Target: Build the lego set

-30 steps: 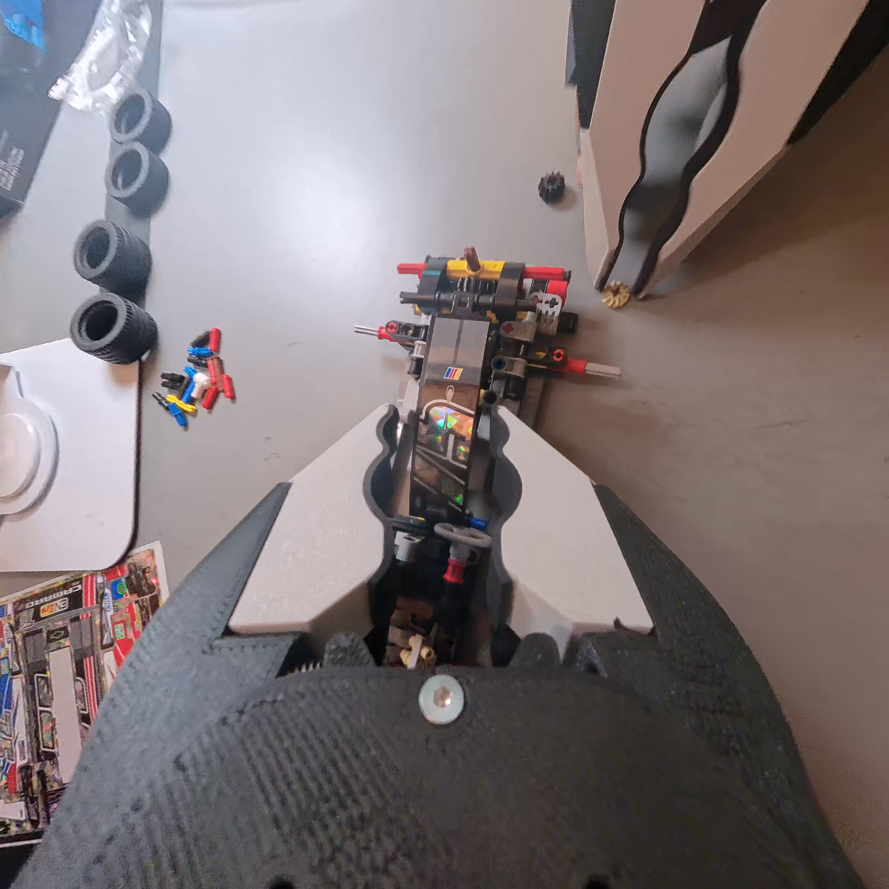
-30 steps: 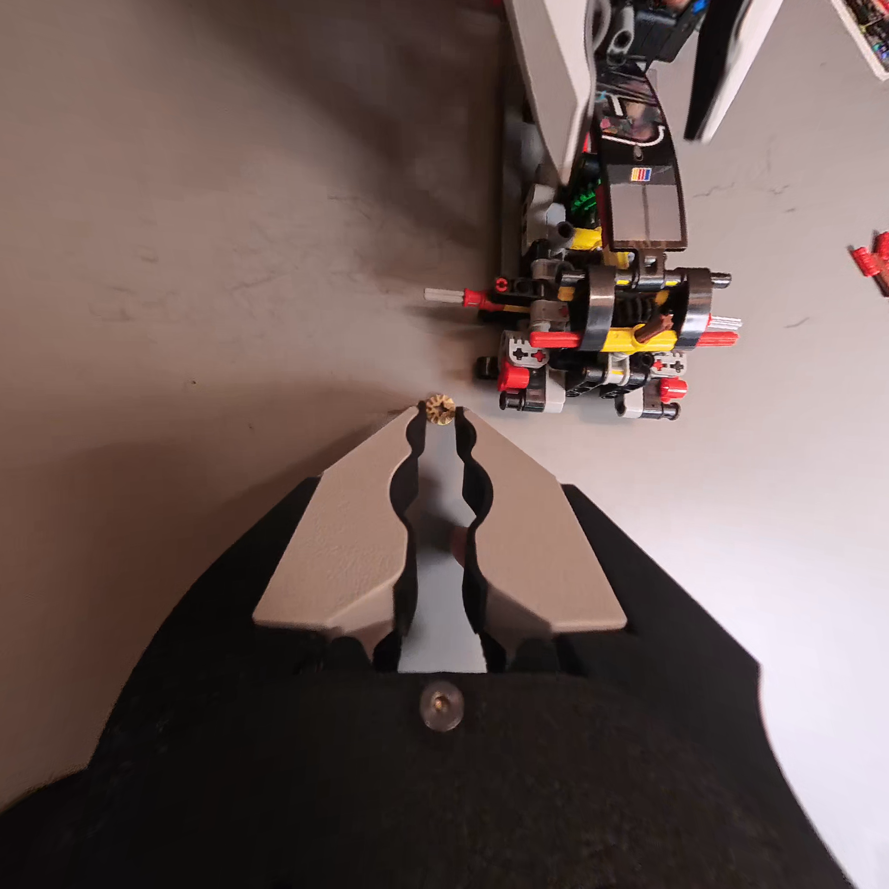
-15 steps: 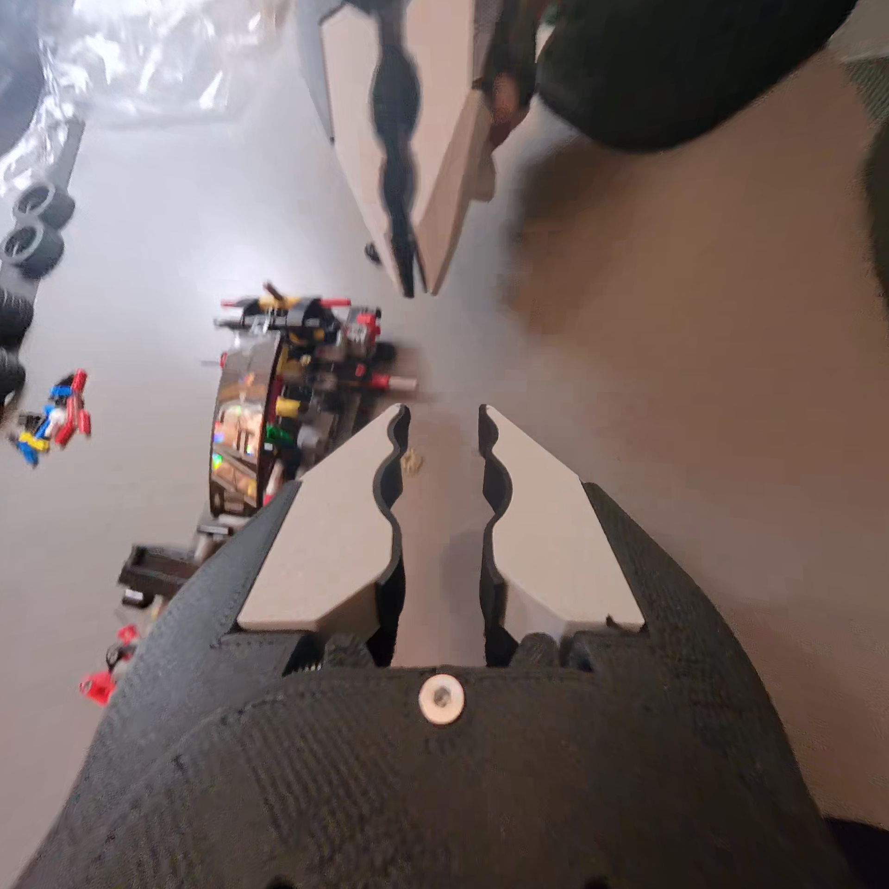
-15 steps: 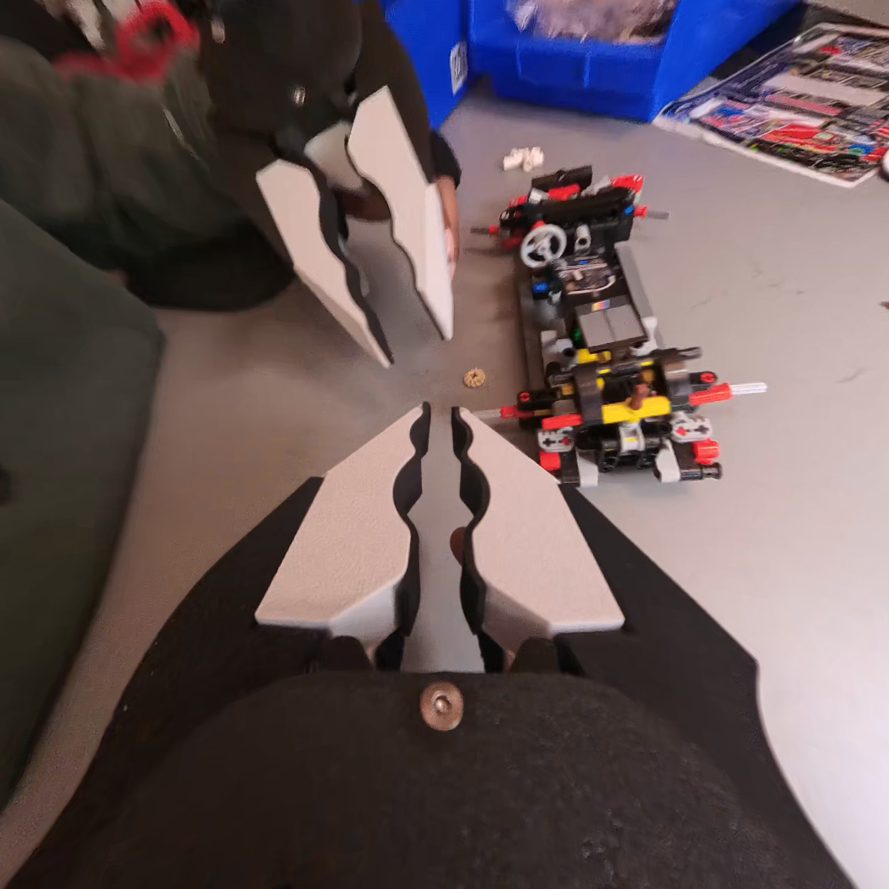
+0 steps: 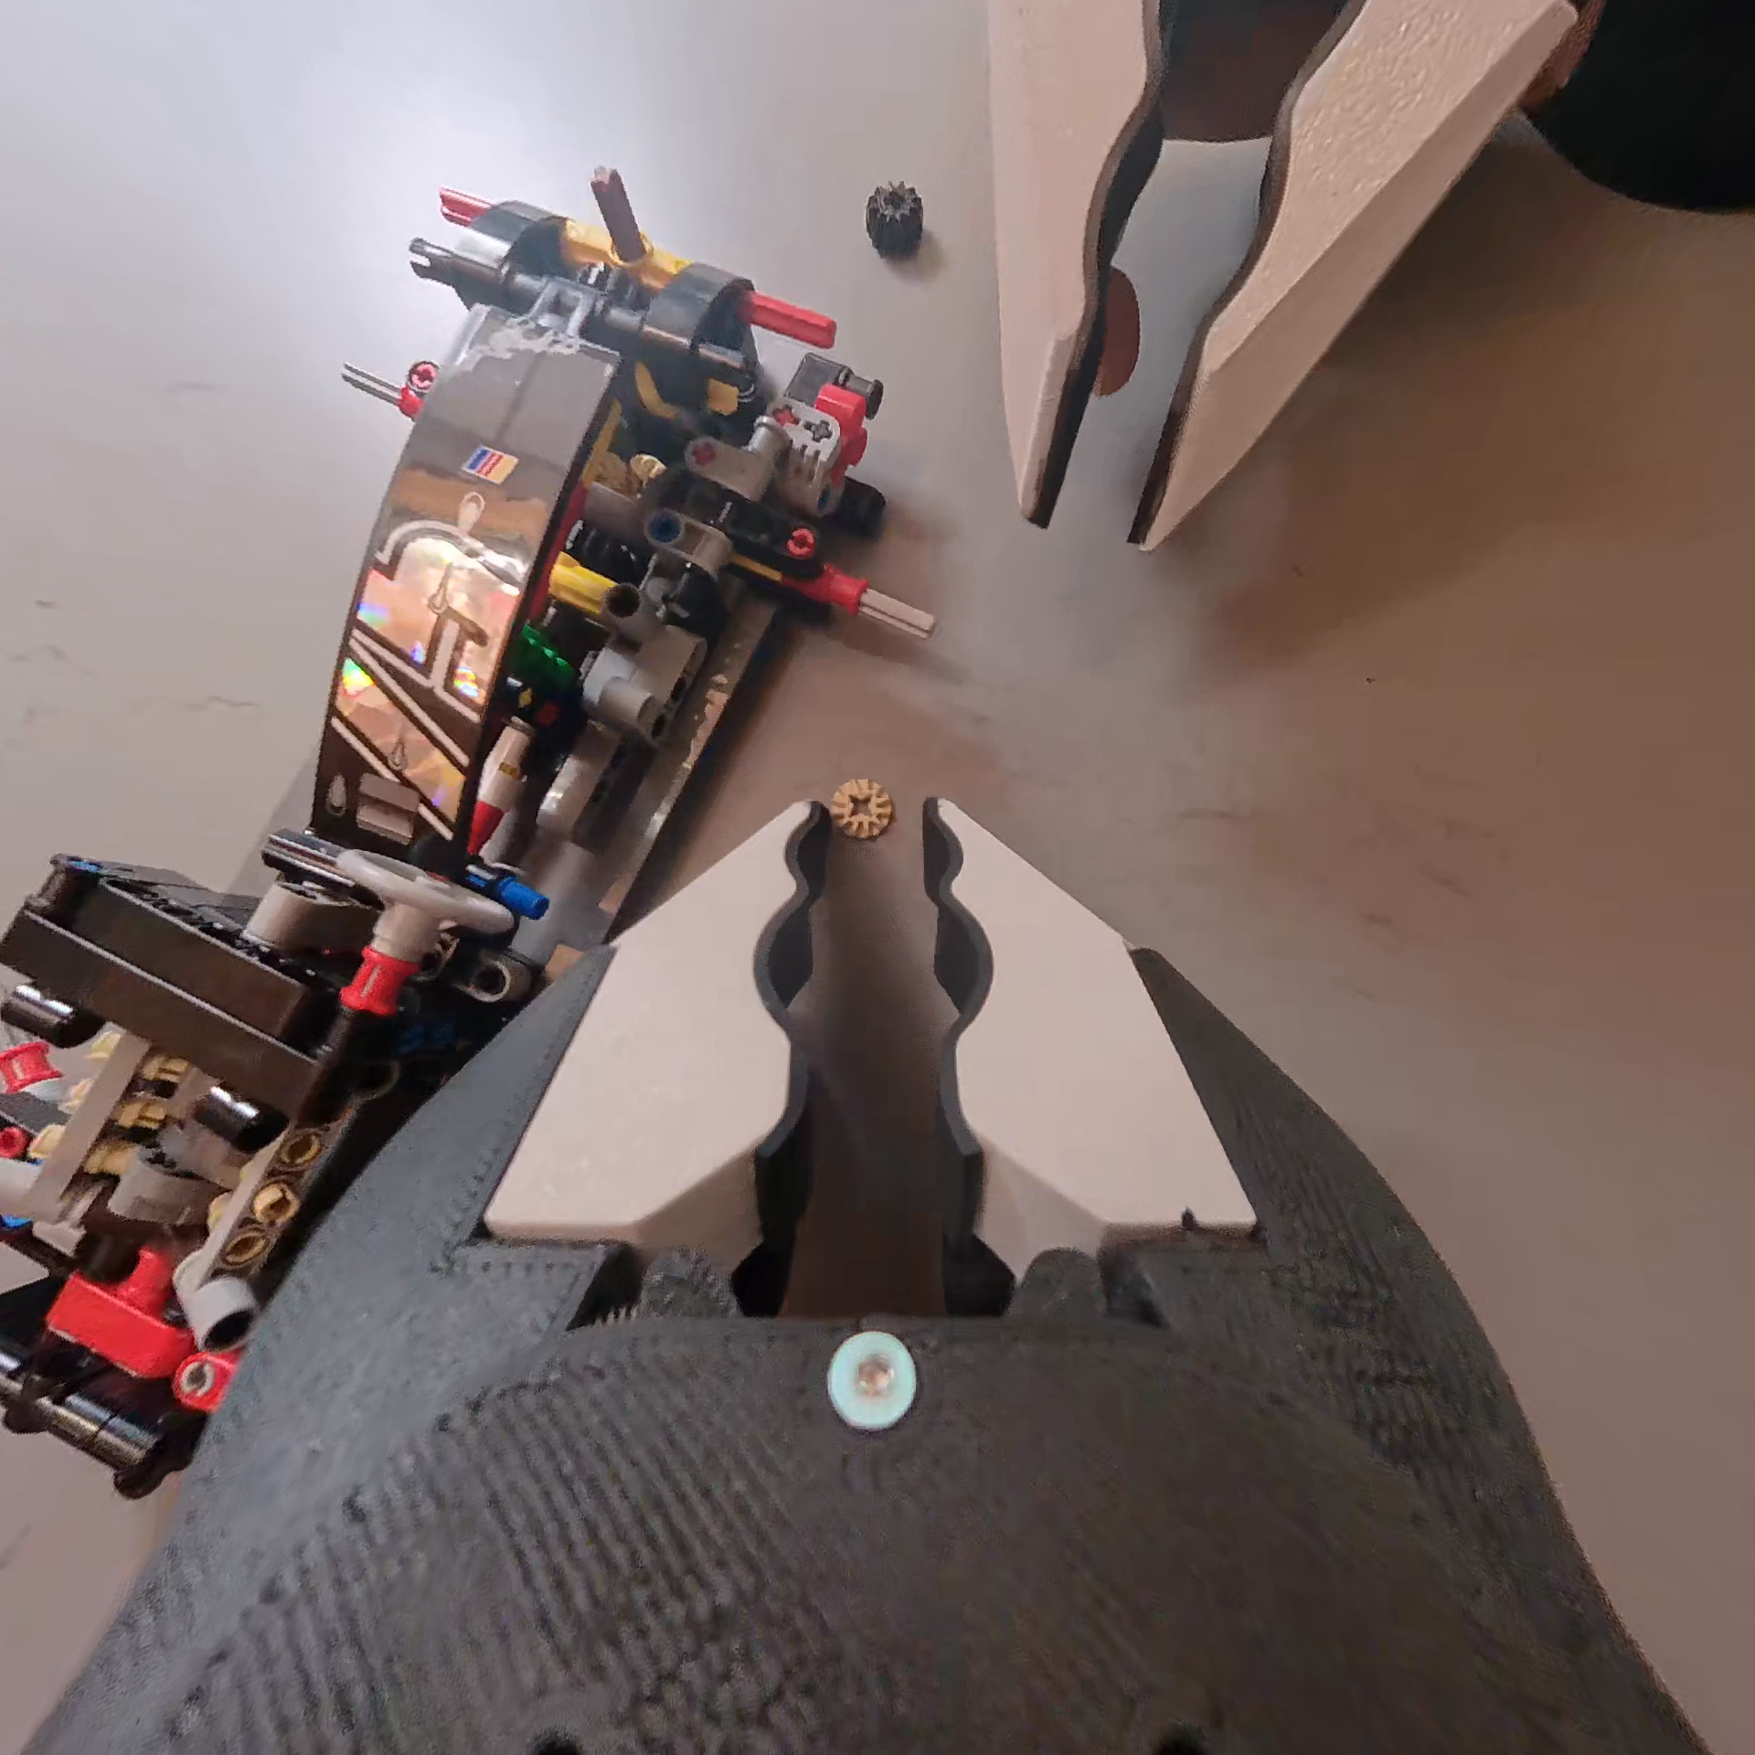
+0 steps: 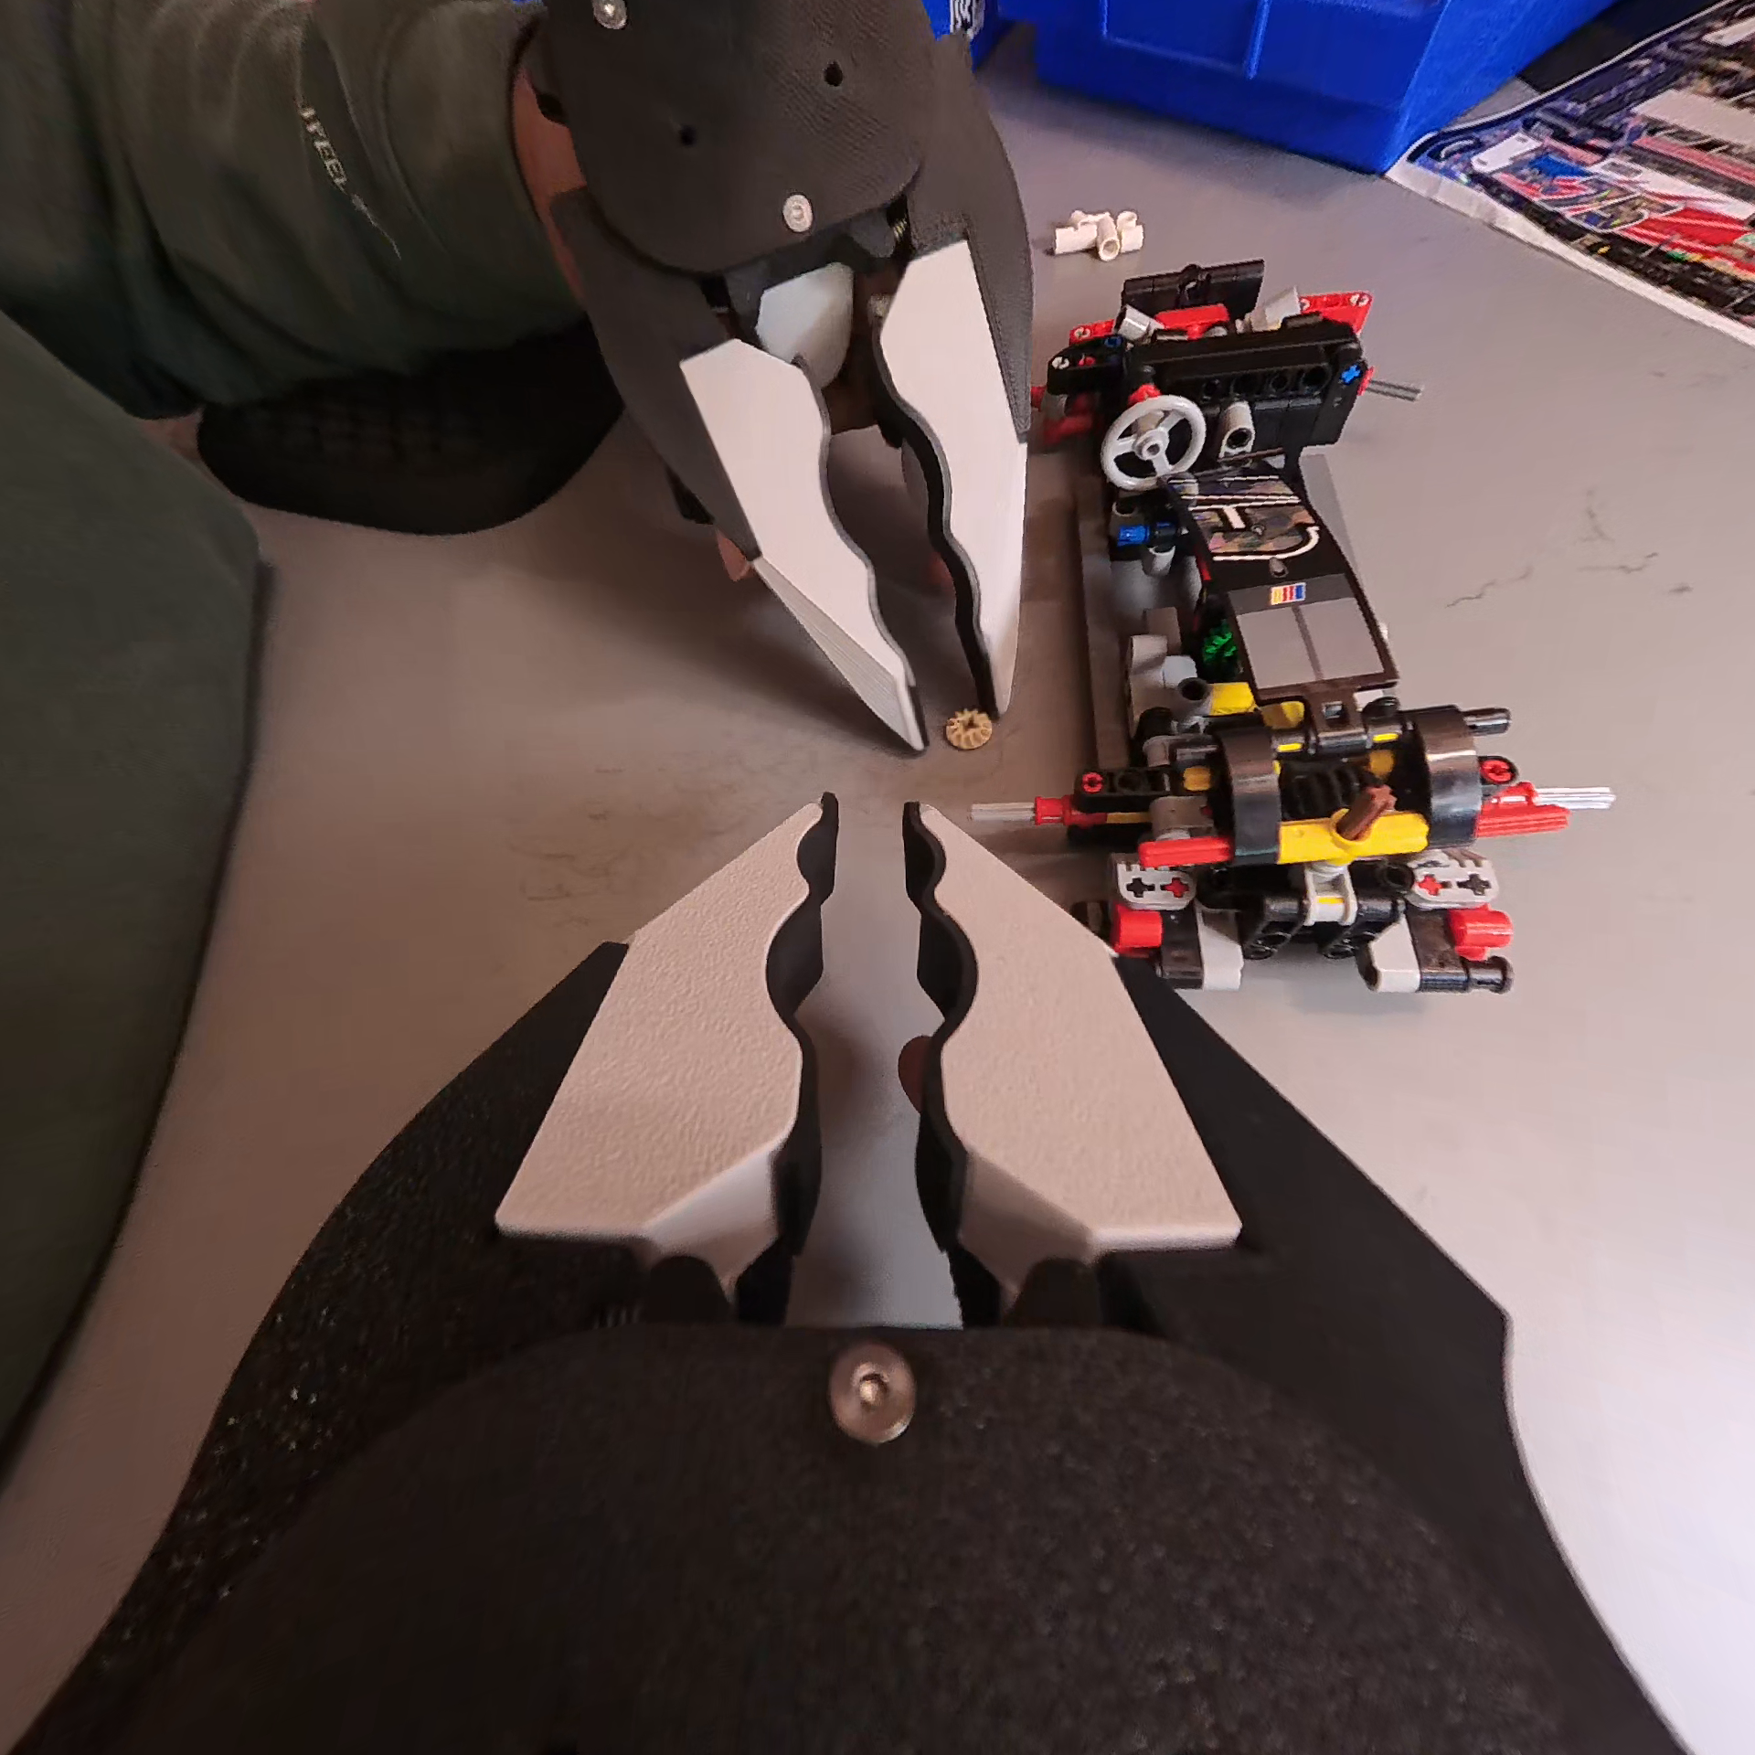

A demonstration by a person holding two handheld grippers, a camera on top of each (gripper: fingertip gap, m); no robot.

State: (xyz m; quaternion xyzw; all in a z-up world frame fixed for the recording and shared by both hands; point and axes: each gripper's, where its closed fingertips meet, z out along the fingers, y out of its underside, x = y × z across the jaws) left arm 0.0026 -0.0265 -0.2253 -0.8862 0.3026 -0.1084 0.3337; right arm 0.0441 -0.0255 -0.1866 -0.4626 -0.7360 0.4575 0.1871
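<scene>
A small tan gear (image 5: 861,809) lies flat on the grey table. My left gripper (image 5: 874,813) is open, its tips on either side of the gear without clamping it. The right wrist view shows the same: gear (image 6: 969,729) between the left gripper's tips (image 6: 952,726). The partly built Lego car (image 5: 570,608) lies just left of my left gripper, with a white steering wheel and a shiny panel. My right gripper (image 6: 869,807) is open a little and empty, a short way back from the gear, with the car (image 6: 1311,760) to its right.
A small black gear (image 5: 893,220) lies on the table beyond the car. White connector pieces (image 6: 1097,233), a blue bin (image 6: 1330,76) and an instruction sheet (image 6: 1614,171) are at the far side. A person's green sleeve (image 6: 285,190) is at the left.
My left gripper let go of the car and moved right, down around the tan gear. My right gripper released the gear onto the table and pulled back.
</scene>
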